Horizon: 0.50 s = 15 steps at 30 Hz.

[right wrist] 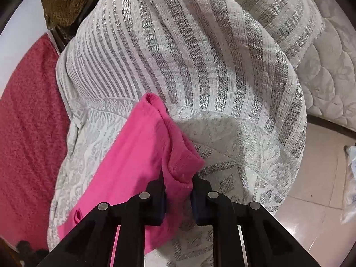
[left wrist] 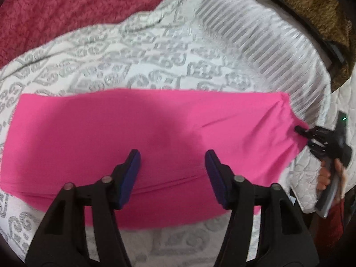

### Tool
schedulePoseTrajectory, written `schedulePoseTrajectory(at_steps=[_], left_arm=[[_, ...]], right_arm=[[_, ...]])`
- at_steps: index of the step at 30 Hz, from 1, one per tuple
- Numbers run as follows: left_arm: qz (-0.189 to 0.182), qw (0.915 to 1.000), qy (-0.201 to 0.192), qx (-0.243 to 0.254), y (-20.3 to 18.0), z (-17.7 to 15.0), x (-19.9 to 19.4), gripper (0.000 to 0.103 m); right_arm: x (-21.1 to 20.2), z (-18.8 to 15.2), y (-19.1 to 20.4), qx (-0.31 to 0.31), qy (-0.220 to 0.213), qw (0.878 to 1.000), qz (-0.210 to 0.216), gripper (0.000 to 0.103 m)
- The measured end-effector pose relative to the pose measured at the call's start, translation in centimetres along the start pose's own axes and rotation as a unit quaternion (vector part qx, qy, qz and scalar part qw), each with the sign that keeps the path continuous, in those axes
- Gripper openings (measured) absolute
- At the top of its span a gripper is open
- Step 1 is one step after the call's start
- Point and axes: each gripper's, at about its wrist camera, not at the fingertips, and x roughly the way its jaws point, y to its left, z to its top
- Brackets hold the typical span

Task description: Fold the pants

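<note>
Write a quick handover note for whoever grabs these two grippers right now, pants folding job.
Left hand-held gripper: open, above the middle of the pink pants, holding nothing.
Right hand-held gripper: pinching a bunched corner at the pants' end, near the edge of the bed.
Pants lie in a long flat band on the grey-patterned bedspread.
Done: appears to be folded lengthwise already.
Left: probably fold end over end, then smooth flat.
</note>
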Motion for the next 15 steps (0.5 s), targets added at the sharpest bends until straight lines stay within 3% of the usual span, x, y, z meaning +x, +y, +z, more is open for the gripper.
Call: schedulePoseTrajectory(at_steps=[8, 15], left_arm=[[0.018, 0.9988, -0.009, 0.045, -1.8, -0.9, 0.6, 0.052], [-0.022, 0.9992, -0.005, 0.032, -1.6, -1.0, -0.5, 0.058]], right_arm=[[-2.0, 0.6, 3.4, -0.052, -0.028, 0.998, -0.002, 0.016], [-4.2, 0.0, 8.6, -0.117, -0.056, 0.991, 0.015, 0.016]])
